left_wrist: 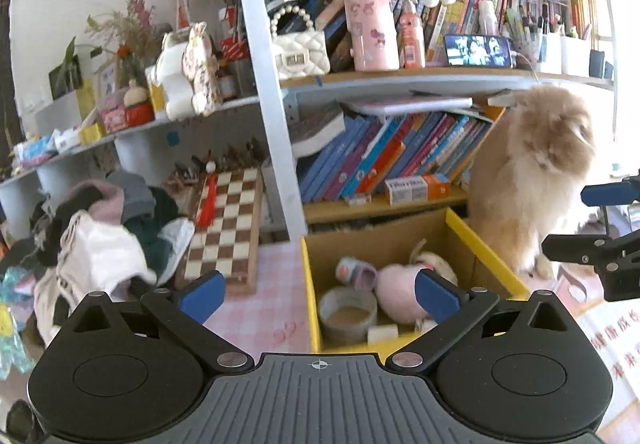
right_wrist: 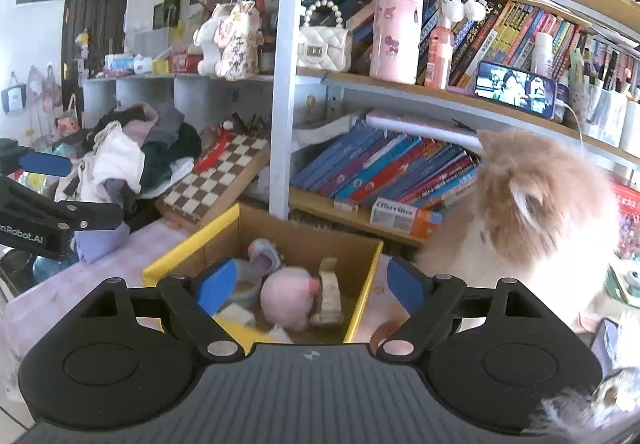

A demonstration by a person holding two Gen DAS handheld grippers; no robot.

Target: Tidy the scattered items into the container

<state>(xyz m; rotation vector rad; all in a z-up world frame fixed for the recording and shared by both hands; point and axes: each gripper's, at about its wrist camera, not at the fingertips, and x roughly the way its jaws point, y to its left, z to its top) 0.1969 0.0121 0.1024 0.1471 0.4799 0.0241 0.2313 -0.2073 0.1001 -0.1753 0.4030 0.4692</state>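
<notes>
A cardboard box with yellow rims stands on the pink checked table. Inside lie a pink plush ball, a grey roll of tape, a small grey-pink slipper and a cream toy. My left gripper is open and empty, above the box's near left corner. My right gripper is open and empty, above the box's near side. Each gripper shows at the edge of the other's view.
A fluffy cream-orange cat sits right beside the box on its right. A chessboard leans behind the box at left, next to a pile of clothes. Crowded bookshelves stand behind.
</notes>
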